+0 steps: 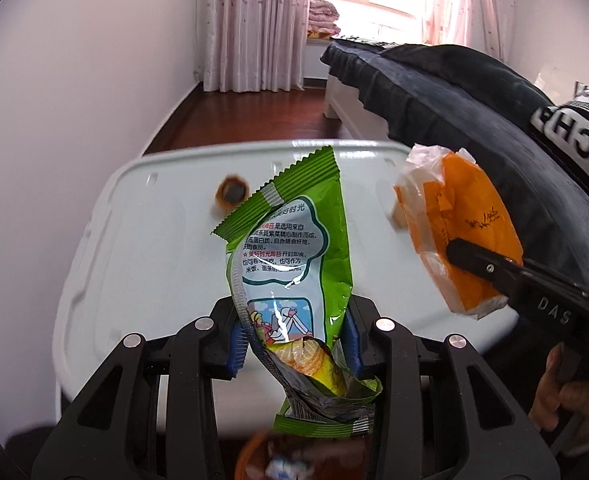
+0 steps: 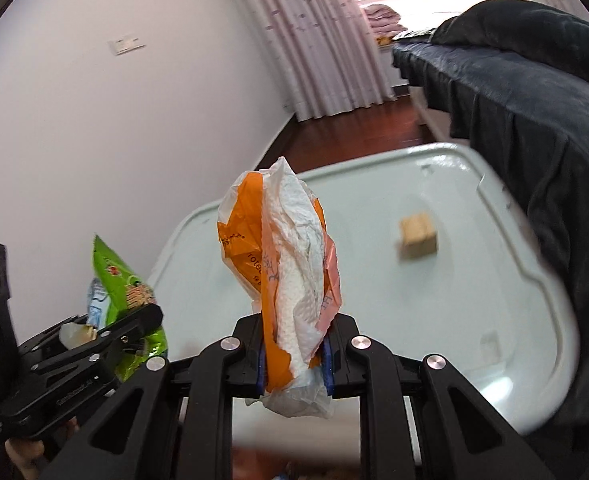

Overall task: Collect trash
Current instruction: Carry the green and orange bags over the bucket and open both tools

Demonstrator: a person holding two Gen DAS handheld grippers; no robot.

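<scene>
Clamping a green seaweed snack packet (image 1: 294, 264) between its blue-padded fingers, the left gripper (image 1: 292, 344) holds it upright above the near edge of the white plastic lid (image 1: 142, 248), the torn lower end crumpled and hanging below the jaws. The right gripper (image 2: 294, 354) is closed on an orange-and-clear plastic bag (image 2: 250, 240) stuffed with white paper towel (image 2: 300, 240), lifted over the same lid; in the left wrist view this bag (image 1: 462, 232) hangs off the lid's right side. On the lid, beyond the packet, sits a small round brown-rimmed dark object (image 1: 231, 193), too blurred to identify; toward the lid's right side lies a small tan block (image 2: 418, 236). A bed with a dark blue cover (image 2: 526, 120) stands just beside the lid's right edge, and pink curtains (image 1: 254, 24) hang well beyond its far edge.
</scene>
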